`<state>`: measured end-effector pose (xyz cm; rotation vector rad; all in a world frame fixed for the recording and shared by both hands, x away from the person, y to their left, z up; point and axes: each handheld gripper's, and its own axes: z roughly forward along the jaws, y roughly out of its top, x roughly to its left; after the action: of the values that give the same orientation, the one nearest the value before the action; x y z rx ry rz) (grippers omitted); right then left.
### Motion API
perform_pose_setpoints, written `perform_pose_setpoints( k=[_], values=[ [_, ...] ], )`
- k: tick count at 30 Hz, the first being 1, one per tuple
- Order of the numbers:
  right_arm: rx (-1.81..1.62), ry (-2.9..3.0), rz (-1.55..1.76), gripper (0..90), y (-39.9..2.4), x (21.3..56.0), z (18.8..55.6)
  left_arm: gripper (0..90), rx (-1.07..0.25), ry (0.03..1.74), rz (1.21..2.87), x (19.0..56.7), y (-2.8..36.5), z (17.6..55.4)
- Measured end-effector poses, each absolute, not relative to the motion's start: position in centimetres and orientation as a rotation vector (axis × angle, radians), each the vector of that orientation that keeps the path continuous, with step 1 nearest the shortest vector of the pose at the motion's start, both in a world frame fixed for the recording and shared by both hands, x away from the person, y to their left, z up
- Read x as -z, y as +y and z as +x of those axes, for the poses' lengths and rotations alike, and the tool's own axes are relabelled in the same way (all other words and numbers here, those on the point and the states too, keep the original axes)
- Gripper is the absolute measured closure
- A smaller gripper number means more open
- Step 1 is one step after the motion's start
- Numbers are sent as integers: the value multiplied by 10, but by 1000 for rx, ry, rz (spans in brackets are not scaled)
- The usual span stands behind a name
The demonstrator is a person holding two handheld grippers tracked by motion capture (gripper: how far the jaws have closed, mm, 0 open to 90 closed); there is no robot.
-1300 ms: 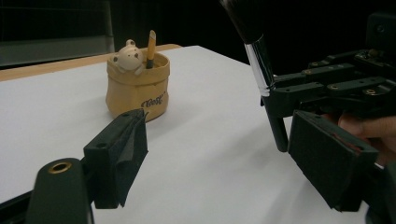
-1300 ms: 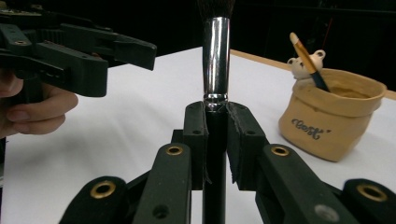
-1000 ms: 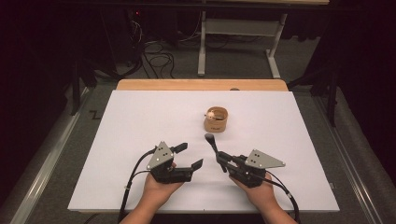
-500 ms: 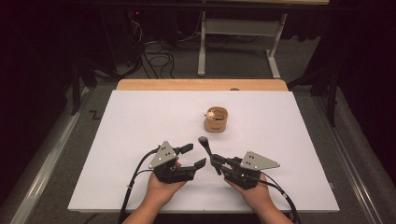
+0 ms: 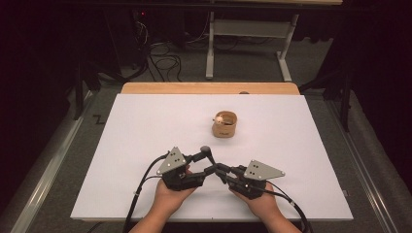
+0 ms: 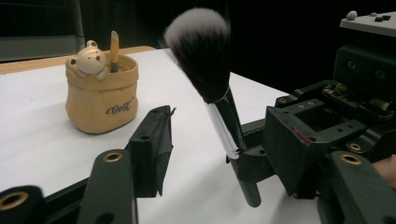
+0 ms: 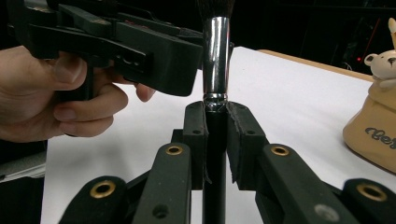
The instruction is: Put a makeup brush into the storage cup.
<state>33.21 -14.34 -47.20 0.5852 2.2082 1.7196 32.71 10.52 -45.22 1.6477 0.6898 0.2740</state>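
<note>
The right gripper (image 5: pixel 219 171) is clamped on a makeup brush (image 5: pixel 209 158): in the right gripper view its two fingers (image 7: pixel 194 135) press on the black handle just below the silver ferrule, and the brush (image 7: pixel 216 60) stands upright between them. In the high view the brush sits near the table's (image 5: pixel 145 126) front edge, between the two hands, its dark head tilted up toward 11 o'clock from the right gripper's tips.

The left gripper (image 5: pixel 201 162) sits just at 9 o'clock of the brush, its fingers part-way apart and having just been closing. In the left gripper view the brush (image 6: pixel 205 65) stands in the gap between them, its white-tipped bristles up; the left-hand finger (image 6: pixel 154 144) is clear of the handle, and whether the other one touches it I cannot tell, since the right gripper's body (image 6: pixel 303 140) crowds that side. So the left fingers are open around the brush, not gripping it.

A tan pot with a small bear figure (image 5: pixel 224 124) stands on the table at 12 o'clock from the grippers, well apart from them, with a stick (image 6: pixel 114 50) standing inside it
</note>
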Motion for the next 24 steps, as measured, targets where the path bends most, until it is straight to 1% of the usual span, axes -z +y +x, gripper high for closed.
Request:
perform_pose_setpoints(
  k=[19,24],
  values=[
    [-1708,2212,557,799,-139,474,330,608,-262,676,1648,451,102,326],
    [-1696,2213,550,799,-139,475,329,631,-261,676,1655,451,102,325]
  ],
)
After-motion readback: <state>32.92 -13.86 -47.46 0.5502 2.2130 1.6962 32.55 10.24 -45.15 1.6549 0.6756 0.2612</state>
